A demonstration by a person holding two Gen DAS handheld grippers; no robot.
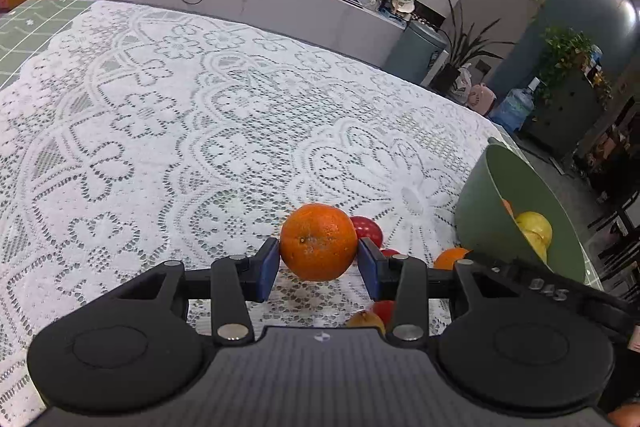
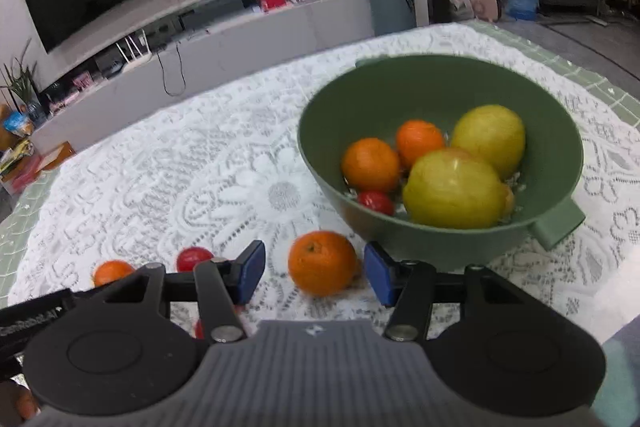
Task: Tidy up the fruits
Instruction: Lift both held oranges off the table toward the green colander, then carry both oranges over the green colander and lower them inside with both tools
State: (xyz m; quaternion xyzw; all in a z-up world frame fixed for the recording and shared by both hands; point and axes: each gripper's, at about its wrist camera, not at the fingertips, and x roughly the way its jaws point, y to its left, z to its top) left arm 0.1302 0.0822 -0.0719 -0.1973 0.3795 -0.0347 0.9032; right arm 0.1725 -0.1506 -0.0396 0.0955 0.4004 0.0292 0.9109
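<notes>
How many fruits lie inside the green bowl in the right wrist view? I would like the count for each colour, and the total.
Inside the green bowl:
Orange fruits: 2
Yellow-green fruits: 2
Small red fruit: 1
Total: 5

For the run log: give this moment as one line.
left gripper: shut on orange | right gripper: open around tangerine | green bowl: partly filled
</notes>
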